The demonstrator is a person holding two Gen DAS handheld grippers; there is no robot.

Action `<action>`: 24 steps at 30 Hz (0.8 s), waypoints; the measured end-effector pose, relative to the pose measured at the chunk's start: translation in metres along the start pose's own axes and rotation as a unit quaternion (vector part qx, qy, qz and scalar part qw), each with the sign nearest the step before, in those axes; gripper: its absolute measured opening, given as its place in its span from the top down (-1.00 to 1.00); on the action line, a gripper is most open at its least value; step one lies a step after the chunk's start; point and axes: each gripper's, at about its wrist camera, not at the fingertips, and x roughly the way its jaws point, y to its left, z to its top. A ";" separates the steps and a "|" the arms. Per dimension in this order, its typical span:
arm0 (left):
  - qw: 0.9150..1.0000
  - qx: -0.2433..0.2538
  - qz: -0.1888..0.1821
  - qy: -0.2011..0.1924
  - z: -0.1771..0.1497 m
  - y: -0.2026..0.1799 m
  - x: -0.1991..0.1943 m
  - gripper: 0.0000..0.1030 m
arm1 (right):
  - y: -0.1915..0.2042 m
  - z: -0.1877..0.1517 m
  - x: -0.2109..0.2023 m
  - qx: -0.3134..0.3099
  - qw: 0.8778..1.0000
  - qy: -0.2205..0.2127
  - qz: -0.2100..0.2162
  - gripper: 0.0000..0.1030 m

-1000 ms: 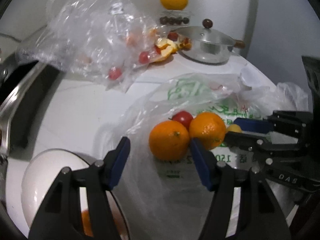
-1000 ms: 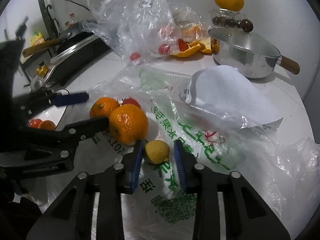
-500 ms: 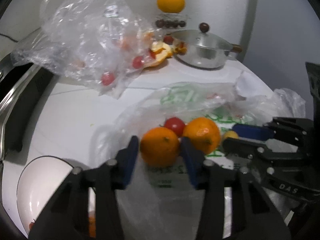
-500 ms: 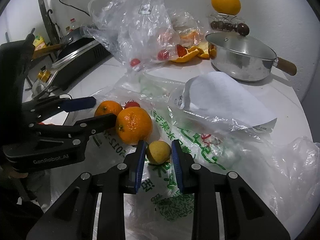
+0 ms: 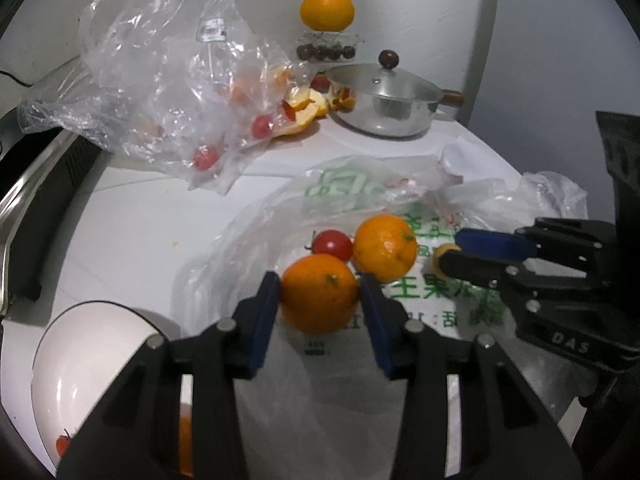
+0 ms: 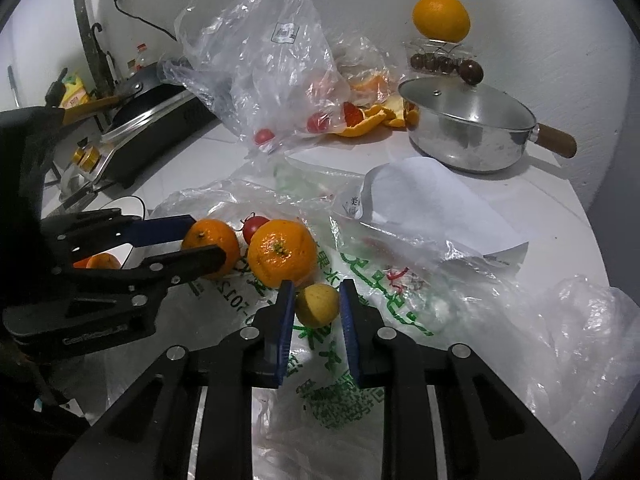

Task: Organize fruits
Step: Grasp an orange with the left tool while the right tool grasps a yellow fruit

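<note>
My left gripper is shut on an orange that lies on a green-printed plastic bag; it also shows in the right wrist view. My right gripper is shut on a small yellow fruit, seen from the left wrist as a sliver. A second orange and a red tomato lie between them. A white bowl at lower left holds orange and red fruit.
A clear bag with cherry tomatoes and orange peel lie behind. A steel lidded pot stands at the back right, with an orange on a clear box against the wall. A cooktop sits left. White paper lies mid-right.
My left gripper's jaws have closed from wide open onto the near orange. My right gripper has closed tighter around the small yellow fruit. Both cameras pulled back slightly.
</note>
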 end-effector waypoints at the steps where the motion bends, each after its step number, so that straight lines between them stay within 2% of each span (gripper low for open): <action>1: 1.000 0.002 -0.001 0.000 -0.001 -0.001 -0.001 0.17 | 0.000 -0.001 -0.001 0.000 1.000 0.001 -0.001 0.53; 11: 1.000 0.023 -0.001 0.020 -0.003 -0.005 0.006 0.13 | 0.002 0.000 0.007 0.006 1.000 0.010 0.003 0.53; 15: 0.999 0.016 0.007 0.035 -0.003 -0.002 0.016 0.03 | 0.002 0.003 0.014 0.003 1.000 0.021 0.000 0.49; 24: 0.999 0.024 -0.008 0.023 -0.005 -0.003 0.014 0.12 | 0.005 0.002 0.017 -0.009 1.000 0.026 -0.002 0.47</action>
